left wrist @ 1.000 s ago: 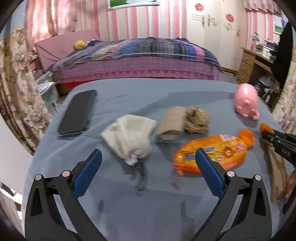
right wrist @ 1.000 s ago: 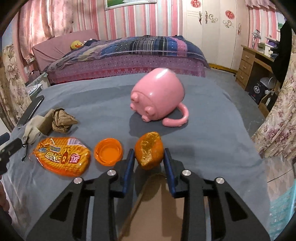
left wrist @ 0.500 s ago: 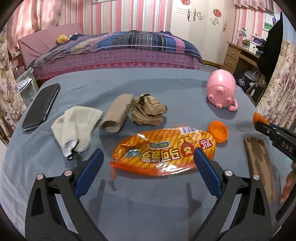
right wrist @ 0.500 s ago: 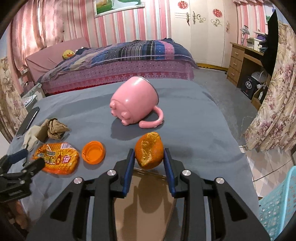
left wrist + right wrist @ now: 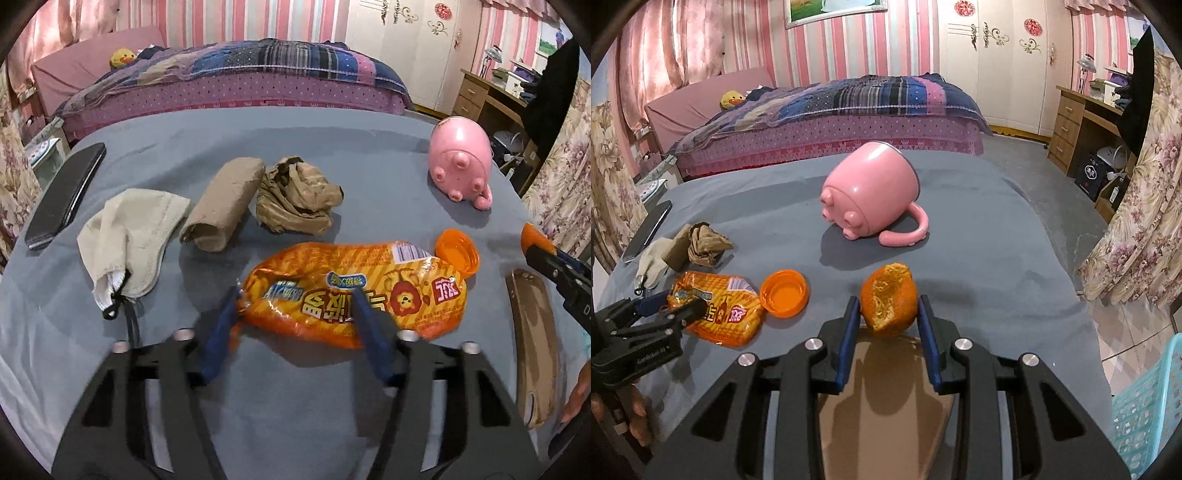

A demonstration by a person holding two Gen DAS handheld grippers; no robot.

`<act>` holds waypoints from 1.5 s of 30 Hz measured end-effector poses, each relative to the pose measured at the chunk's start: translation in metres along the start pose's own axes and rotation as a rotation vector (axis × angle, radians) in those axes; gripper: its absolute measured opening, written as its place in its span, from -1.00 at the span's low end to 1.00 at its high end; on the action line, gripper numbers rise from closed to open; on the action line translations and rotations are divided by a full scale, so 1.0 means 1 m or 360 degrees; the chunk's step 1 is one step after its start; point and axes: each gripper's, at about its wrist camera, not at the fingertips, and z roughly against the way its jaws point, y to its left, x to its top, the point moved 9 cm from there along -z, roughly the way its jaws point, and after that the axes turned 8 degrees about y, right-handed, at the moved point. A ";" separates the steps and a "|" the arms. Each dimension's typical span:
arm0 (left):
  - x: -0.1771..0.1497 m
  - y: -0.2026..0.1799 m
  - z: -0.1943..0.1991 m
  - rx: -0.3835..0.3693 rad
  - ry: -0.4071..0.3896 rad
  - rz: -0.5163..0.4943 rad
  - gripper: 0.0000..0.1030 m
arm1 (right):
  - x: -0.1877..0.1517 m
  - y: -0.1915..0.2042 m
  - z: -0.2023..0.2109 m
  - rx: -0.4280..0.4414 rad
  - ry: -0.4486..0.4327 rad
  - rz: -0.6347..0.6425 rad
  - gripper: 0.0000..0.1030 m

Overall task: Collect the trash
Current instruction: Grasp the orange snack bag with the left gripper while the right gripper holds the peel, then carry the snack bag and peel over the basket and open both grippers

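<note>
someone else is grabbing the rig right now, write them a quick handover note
Right gripper: shut on the orange peel, held above the brown board.
Left gripper: its fingers straddle the near end of the orange snack bag; whether it grips yet is unclear.
On the grey table: orange cap, crumpled brown paper, cardboard roll, cloth pouch, phone, pink pig mug.
Blue basket stands at the right.
Nothing visibly binned yet; all trash is left.
</note>
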 end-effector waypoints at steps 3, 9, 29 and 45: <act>0.001 0.000 0.003 0.0000 -0.0004 -0.0027 -0.28 | 0.000 0.002 -0.001 -0.0008 0.0000 0.0012 -0.38; 0.004 -0.003 0.021 -0.0025 -0.0034 -0.0054 -0.69 | 0.000 0.006 0.002 -0.0035 -0.0008 0.0034 -0.38; -0.016 -0.002 0.131 0.0076 -0.0357 -0.0021 -0.71 | -0.036 -0.037 0.094 -0.0076 -0.0151 -0.0015 -0.38; -0.034 -0.087 0.185 0.0017 -0.0464 -0.0155 -0.71 | -0.083 -0.131 0.166 -0.0217 -0.0220 -0.0102 -0.38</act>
